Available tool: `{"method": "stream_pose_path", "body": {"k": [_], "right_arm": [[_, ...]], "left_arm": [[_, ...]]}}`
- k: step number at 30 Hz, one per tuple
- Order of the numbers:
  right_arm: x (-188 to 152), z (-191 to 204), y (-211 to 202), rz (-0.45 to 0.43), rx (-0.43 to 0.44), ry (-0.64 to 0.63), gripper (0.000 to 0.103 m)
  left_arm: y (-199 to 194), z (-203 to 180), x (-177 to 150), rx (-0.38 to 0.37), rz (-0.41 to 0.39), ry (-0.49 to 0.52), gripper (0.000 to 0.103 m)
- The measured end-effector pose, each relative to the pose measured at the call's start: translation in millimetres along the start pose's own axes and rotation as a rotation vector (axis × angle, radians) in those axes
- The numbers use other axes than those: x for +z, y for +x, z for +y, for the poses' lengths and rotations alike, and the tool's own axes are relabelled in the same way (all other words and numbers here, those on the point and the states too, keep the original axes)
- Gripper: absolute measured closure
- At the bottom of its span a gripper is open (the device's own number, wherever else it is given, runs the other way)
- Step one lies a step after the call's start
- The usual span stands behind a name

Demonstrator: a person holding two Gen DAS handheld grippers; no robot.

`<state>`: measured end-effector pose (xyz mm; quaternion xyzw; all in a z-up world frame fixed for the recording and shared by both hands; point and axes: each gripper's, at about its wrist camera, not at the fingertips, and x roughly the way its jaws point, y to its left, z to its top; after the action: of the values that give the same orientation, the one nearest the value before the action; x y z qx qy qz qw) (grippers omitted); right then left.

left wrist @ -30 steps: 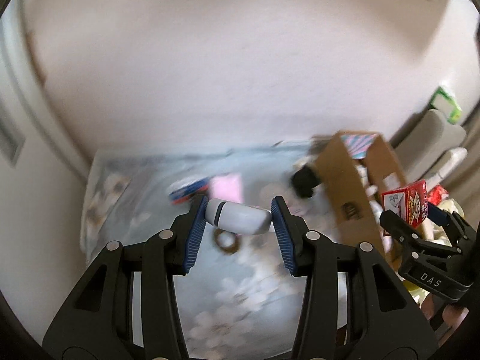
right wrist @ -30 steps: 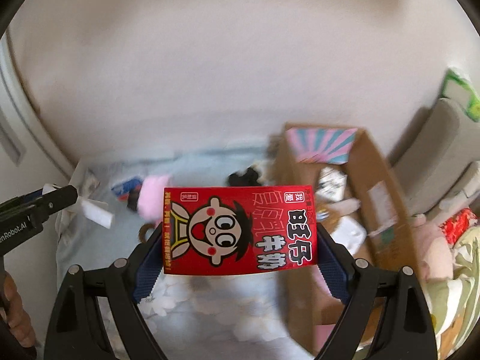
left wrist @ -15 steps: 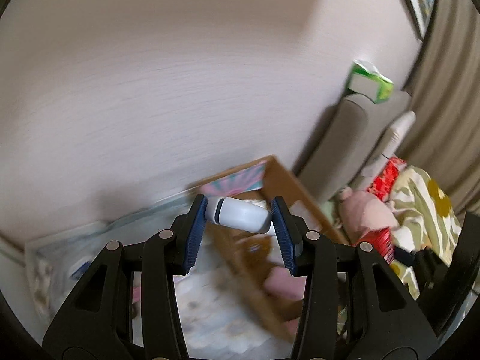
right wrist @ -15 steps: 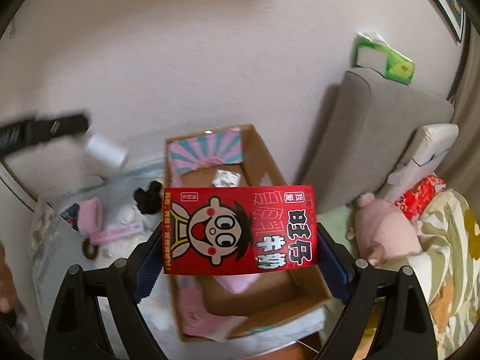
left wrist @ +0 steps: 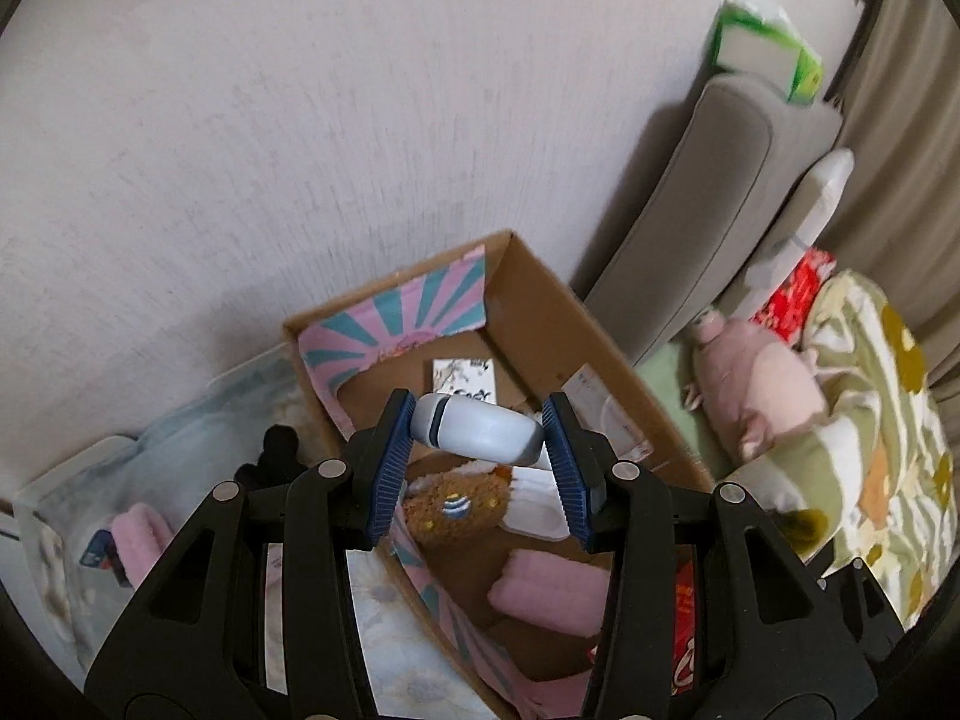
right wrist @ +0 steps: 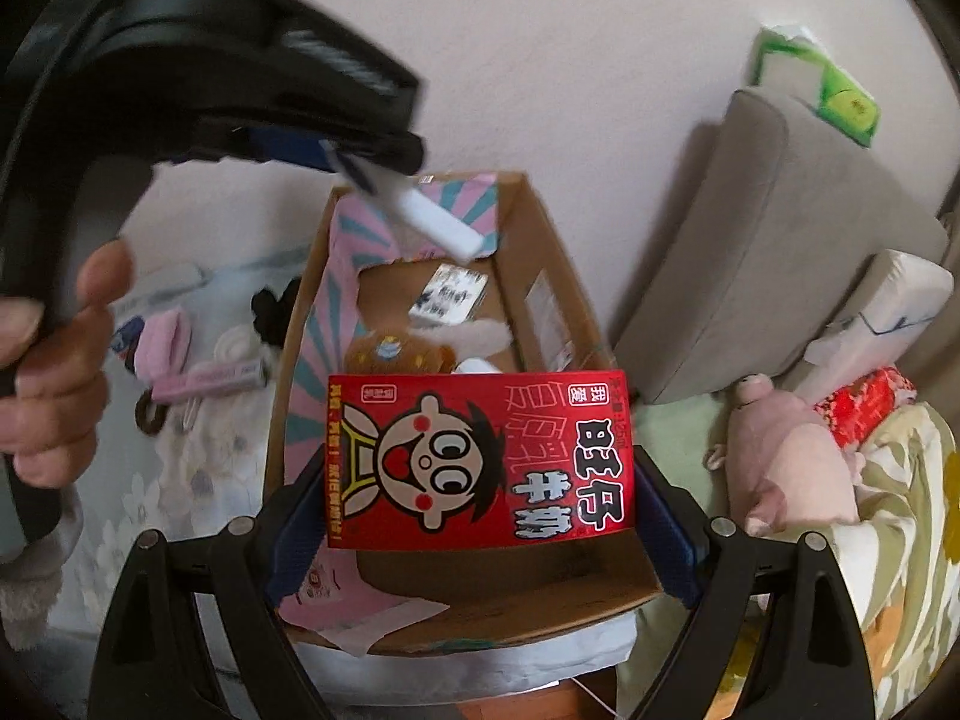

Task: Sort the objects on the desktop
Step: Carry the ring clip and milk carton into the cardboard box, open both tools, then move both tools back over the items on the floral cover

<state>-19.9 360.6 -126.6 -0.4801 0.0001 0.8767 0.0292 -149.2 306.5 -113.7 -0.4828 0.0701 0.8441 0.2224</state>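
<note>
My left gripper (left wrist: pixel 475 461) is shut on a small white case (left wrist: pixel 477 429), held crosswise over the open cardboard box (left wrist: pixel 564 324). In the right wrist view that same white case (right wrist: pixel 435 222) hangs above the far end of the cardboard box (right wrist: pixel 543 252), with the left gripper blurred at upper left and a hand (right wrist: pixel 54 360) on it. My right gripper (right wrist: pixel 480 534) is shut on a red milk carton (right wrist: pixel 480 459) with a cartoon face, held over the near end of the box. A brown plush item (left wrist: pixel 456 507), a pink roll (left wrist: pixel 549 591) and a white card (left wrist: pixel 463 379) lie inside the box.
Left of the box, on the floral cloth (right wrist: pixel 198 462), lie a pink roll (right wrist: pixel 162 342), a pink tube (right wrist: pixel 210 378) and a black clip (right wrist: pixel 273 309). A grey cushion (right wrist: pixel 774 252), a pink plush pig (right wrist: pixel 786 468) and bedding fill the right. A wall stands behind.
Both grippers swung right from the floral cloth to above the cardboard box, each still holding its object. The left gripper rolled and now sits over the box's far end.
</note>
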Motion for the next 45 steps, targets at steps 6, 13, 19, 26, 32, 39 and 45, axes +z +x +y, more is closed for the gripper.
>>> {"method": "stream_pose_path", "body": {"k": [6, 13, 19, 26, 32, 39, 45], "right_arm": [[-3.4, 0.2, 11.0, 0.019, 0.030, -0.016, 0.015], [-1.8, -5.9, 15.2, 0.024, 0.056, 0.000, 0.014], [1.9, -7.6, 13.4, 0.016, 0.121, 0.021, 0.014], [6.9, -2.9, -1.9, -0.076, 0.088, -0.002, 0.014], [8.5, -6.8, -5.2, -0.100, 0.101, 0.025, 0.014], [5.7, -1.0, -11.0, -0.115, 0.102, 0.032, 0.014], [1.7, 10.7, -17.9, -0.127, 0.109, 0.025, 0.014]], "left_arm": [[9.5, -2.5, -3.0, 0.026, 0.014, 0.005, 0.062], [9.0, 1.5, -0.1, -0.011, 0.027, -0.014, 0.059], [-11.1, 6.5, 3.9, -0.038, -0.026, -0.044, 0.001], [-44.5, 28.2, 5.3, 0.049, -0.086, -0.060, 0.001], [-64.6, 58.3, -1.6, 0.072, -0.118, -0.123, 0.001], [-83.1, 80.7, -14.9, 0.088, -0.146, -0.169, 0.001], [-108.4, 99.8, -25.4, 0.138, -0.184, -0.173, 0.001]]}}
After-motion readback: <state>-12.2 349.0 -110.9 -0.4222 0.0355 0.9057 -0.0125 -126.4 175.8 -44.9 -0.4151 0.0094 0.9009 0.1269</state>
